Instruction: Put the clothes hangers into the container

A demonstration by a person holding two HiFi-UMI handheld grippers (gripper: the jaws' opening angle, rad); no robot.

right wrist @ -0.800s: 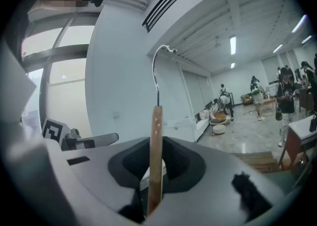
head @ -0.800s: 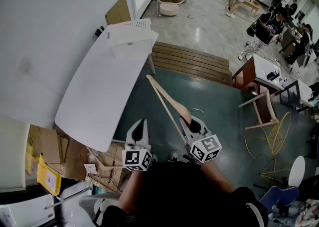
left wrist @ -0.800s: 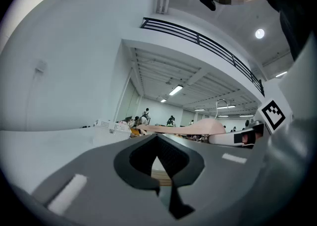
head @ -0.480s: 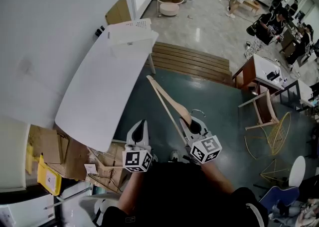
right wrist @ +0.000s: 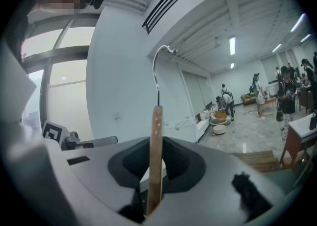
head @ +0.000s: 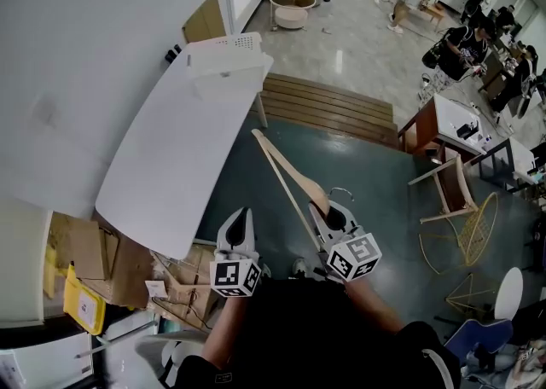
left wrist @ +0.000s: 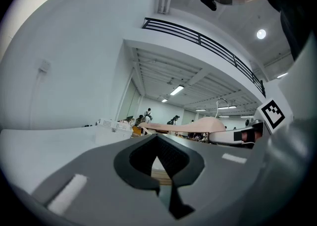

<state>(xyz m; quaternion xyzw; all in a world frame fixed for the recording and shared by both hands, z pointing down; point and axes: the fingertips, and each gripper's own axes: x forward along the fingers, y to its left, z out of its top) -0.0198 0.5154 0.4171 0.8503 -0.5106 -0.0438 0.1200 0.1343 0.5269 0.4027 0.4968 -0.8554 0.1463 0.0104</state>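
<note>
A wooden clothes hanger (head: pixel 286 172) with a metal hook slants up and to the left over the dark floor, and my right gripper (head: pixel 322 211) is shut on its hook end. In the right gripper view the hanger (right wrist: pixel 156 121) stands edge-on between the pads of my right gripper (right wrist: pixel 157 145). My left gripper (head: pixel 241 218) hangs shut and empty beside it, near the table's near corner. From my left gripper (left wrist: pixel 158 138) the hanger (left wrist: pixel 198 127) shows to the right. A white perforated container (head: pixel 223 59) stands at the far end of the white table (head: pixel 171 157).
Cardboard boxes (head: pixel 94 251) lie under the table's near end. Wooden steps (head: pixel 328 106) run beyond the dark floor. A wooden chair (head: pixel 452 191) and a yellow wire chair (head: pixel 473 234) stand at the right. A white wall borders the table on the left. People are far off.
</note>
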